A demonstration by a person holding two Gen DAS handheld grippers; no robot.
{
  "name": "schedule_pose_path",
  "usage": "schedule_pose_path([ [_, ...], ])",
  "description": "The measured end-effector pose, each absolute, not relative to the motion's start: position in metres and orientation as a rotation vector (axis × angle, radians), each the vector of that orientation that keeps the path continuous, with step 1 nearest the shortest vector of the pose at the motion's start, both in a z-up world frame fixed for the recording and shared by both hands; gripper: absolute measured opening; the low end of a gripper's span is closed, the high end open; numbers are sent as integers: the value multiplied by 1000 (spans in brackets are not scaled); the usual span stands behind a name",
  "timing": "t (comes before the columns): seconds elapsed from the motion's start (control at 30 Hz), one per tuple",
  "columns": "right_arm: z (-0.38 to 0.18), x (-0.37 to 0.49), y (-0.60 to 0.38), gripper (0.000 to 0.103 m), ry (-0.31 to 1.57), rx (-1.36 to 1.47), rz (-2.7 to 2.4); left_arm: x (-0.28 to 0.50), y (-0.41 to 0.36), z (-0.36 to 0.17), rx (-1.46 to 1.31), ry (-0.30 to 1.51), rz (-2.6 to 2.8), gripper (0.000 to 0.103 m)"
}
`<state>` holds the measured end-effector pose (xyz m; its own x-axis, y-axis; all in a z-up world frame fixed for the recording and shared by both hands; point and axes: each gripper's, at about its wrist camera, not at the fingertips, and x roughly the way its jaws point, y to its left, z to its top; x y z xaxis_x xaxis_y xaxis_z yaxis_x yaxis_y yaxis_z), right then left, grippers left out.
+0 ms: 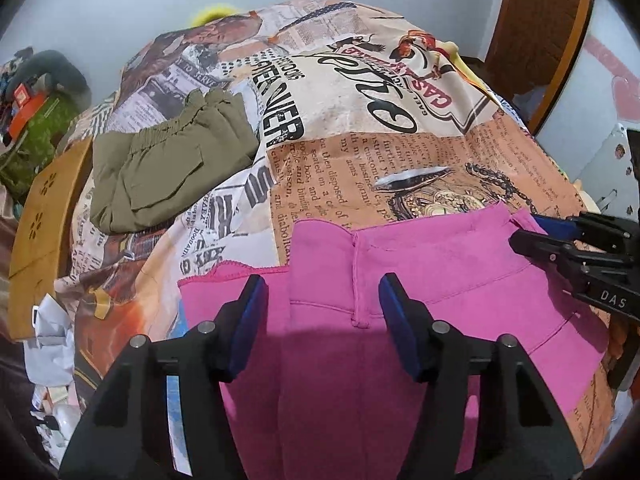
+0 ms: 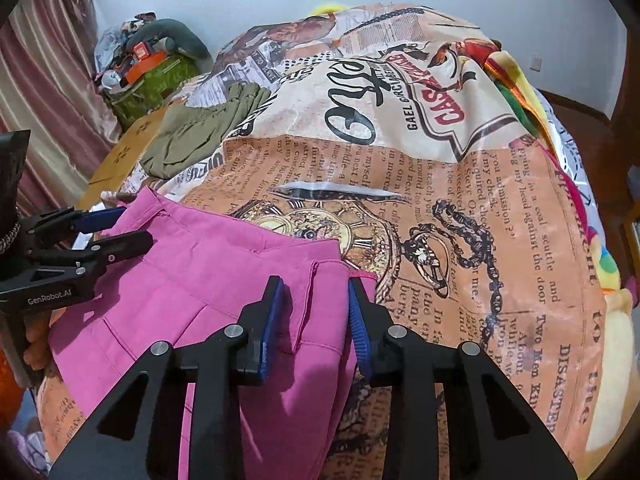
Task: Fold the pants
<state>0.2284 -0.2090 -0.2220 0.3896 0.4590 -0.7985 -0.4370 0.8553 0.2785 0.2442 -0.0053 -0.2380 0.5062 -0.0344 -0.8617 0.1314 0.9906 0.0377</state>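
While the bright pink cotton pants (image 1: 420, 280) lie flat on the newspaper-print bedspread (image 2: 460, 200), near its front edge, both claws — left gripper (image 1: 322, 320), right gripper (image 2: 316, 316) — are held apart over the waistband; a pinch is likely needed next.

The pink pants (image 1: 400, 280) are matt woven cloth with stitched seams. The printed bedsheet (image 2: 460, 208) looks smooth, faintly sheeny. The tongs (image 1: 322, 320) are matt black plastic, with ribbed blue pads (image 1: 250, 320).
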Motion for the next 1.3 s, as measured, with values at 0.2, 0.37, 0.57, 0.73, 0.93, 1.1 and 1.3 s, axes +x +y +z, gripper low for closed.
schedule_pose_path([
  [0.2,-209,227,-212,29,1026,13,542,240,-1,-227,95,1023,-85,60],
  [0.37,-192,217,-222,45,994,29,533,227,13,-199,35,970,-80,69],
  [0.57,-181,204,-229,67,981,104,535,209,24,-179,34,917,-36,96],
  [0.73,-183,190,-225,72,990,109,546,199,30,-190,4,977,-43,98],
  [0.93,-210,187,-228,78,1069,133,514,195,32,-219,-49,1077,-64,98],
  [1.1,-227,188,-233,78,1106,196,533,197,30,-237,-76,1135,-90,98],
  [1.3,-230,193,-229,78,1109,197,564,207,41,-247,-224,1175,-134,93],
])
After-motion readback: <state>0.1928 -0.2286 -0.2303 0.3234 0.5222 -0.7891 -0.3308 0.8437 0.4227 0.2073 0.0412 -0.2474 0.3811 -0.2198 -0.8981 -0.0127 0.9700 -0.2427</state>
